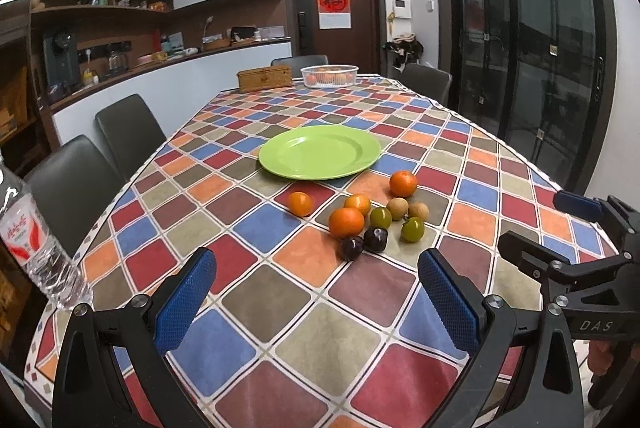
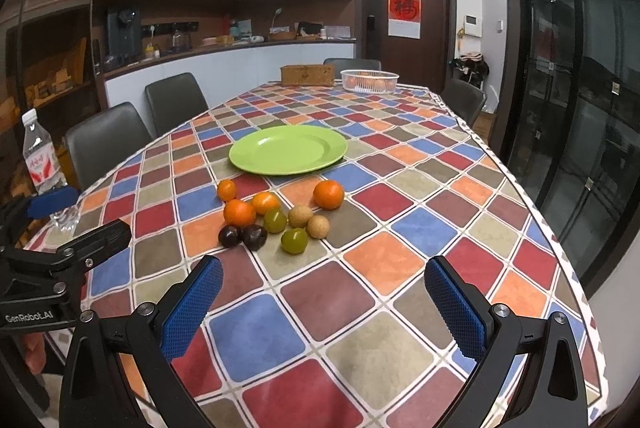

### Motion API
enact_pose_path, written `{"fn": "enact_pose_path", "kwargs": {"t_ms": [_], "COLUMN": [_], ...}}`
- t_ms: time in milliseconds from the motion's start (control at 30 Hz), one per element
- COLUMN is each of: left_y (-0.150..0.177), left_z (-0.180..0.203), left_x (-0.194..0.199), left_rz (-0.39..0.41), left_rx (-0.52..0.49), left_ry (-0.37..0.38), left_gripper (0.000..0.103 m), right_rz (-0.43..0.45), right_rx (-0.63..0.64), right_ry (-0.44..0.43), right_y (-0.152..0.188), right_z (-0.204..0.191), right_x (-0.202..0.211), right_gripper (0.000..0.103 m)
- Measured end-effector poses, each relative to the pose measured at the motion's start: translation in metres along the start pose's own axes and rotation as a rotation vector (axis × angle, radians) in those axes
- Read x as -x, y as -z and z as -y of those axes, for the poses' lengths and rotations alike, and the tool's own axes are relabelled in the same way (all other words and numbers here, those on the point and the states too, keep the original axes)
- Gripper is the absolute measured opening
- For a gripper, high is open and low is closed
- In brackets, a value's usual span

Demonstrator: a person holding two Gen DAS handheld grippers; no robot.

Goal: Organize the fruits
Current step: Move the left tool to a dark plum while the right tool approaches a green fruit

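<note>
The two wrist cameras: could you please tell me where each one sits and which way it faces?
Left wrist: on the left gripper, low over the checked tablecloth, facing the round green plate; its open blue-padded fingers show, the right gripper at the right edge.
Right wrist: on the right gripper, facing likewise; open fingers, the left gripper at the left edge.
Shared: plate, loose fruit cluster, clear plastic water bottle.
</note>
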State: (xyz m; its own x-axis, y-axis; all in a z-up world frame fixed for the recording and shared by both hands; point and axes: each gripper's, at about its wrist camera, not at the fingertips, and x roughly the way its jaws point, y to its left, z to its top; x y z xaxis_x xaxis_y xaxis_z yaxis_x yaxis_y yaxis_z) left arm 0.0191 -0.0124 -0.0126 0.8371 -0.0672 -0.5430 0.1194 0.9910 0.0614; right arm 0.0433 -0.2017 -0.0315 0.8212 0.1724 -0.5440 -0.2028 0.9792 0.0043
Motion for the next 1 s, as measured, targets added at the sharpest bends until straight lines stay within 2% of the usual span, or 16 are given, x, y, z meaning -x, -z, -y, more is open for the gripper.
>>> {"fn": "enact_pose_path", "kwargs": {"t_ms": [300, 633, 867, 1000], "left_y": [-0.009, -0.017, -0.013, -0.008], "left_z": [0.003, 0.007, 0.007, 0.005], "left_x": [-0.028, -0.061, -0.093, -0.108], "left_rz": [-0.016, -0.069, -0.152, -0.202], "left_rx": [-0.047, -0.086, -0.088, -0.074], "left_ry": [0.033, 0.094, 0.135, 0.148], "left_gripper": [0.084, 0.066, 0.055, 0.051], "right_rz": [-0.026, -0.105, -0.204, -0.246], "right_rx": [0.050, 0.100, 0.094, 0.087], "right_ry": [-0.033, -0.110, -0.162, -0.180], "right_y": [-0.007, -0.016, -0.014, -0.012], "right_z": [-0.002, -0.007, -0.007, -0.006], "right_x": [-0.030, -0.066, -0.097, -0.111], "right_gripper": [0.100, 0.082, 0.067, 0.062]}}
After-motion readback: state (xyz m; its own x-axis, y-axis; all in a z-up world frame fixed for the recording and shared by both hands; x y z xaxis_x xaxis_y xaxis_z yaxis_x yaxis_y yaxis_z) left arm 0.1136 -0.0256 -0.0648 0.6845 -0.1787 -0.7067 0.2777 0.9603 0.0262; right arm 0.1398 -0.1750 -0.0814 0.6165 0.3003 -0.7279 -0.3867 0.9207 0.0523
